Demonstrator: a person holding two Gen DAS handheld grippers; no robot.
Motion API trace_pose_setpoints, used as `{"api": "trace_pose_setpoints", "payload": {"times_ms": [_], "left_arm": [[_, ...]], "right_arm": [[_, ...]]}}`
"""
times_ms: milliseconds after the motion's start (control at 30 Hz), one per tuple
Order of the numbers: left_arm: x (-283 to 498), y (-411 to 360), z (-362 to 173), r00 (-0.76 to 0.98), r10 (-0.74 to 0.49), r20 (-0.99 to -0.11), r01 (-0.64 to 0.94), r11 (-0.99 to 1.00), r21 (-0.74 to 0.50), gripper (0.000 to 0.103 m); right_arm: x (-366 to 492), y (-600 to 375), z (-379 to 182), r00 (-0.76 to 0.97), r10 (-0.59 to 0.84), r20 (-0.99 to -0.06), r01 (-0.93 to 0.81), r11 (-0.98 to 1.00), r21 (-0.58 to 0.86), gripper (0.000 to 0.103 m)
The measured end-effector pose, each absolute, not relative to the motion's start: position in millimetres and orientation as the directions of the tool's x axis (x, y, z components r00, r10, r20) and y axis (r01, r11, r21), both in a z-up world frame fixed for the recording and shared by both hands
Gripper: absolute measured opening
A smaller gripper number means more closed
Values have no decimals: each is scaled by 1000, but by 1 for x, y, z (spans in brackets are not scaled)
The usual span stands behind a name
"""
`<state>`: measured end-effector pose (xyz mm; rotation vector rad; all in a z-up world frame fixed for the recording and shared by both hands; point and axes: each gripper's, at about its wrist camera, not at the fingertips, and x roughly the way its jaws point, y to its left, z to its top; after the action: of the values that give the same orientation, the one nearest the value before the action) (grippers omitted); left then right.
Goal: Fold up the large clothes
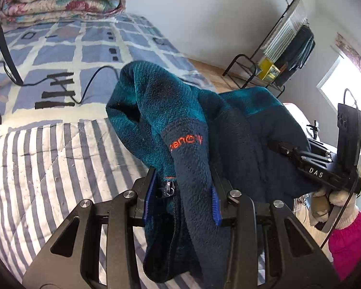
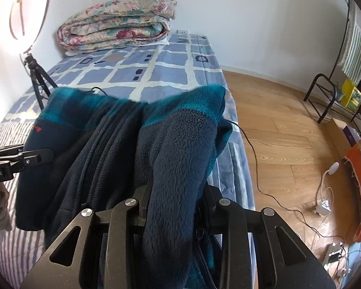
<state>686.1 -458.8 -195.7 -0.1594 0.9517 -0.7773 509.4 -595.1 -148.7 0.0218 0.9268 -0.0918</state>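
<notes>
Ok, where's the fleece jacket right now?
The fleece jacket hangs bunched between both grippers above the striped quilt: the left gripper and the right gripper each clamp a fold of it.

One fleece jacket, two grippers, one bed.

One teal and navy fleece jacket [image 1: 187, 125]; two grippers, the left gripper [image 1: 181, 192] at lower centre of its own view and the right gripper [image 2: 174, 193] at lower centre of its own; one gloved hand [image 1: 334, 204] at lower right of the left view; one bed [image 2: 156, 72] with one folded floral quilt [image 2: 118, 21] at upper left of the right view; one tripod [image 2: 37, 77]; one metal rack [image 2: 334, 96] at the right edge.
</notes>
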Motion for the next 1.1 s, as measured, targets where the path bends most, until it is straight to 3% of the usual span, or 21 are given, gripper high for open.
{"api": "trace_pose_setpoints", "payload": {"times_ms": [100,233,333,367,600,1100], "left_arm": [[693,-452,-212,324,-642,-695,515,736,-440,37],[703,-444,-228,296,-643,-706,498,735,-460,42],[700,-443,-227,338,-608,-719,505,761,-406,56],[699,-443,-225,353,-593,-723,504,772,-387,60],[677,-438,-201,423,-543,-725,531,797,-287,60],[547,-400,-116,499,-563,-659,606,770,-199,60]], "right_arm": [[518,-608,-165,577,-52,-815,83,997,-5,29],[518,-644,-187,533,1,-846,162,981,103,43],[513,-655,-195,540,15,-842,201,969,147,53],[511,-654,-195,542,4,-840,209,968,139,53],[502,-643,-175,561,-94,-822,247,967,58,56],[408,-586,-86,686,-100,-721,244,965,98,56]]}}
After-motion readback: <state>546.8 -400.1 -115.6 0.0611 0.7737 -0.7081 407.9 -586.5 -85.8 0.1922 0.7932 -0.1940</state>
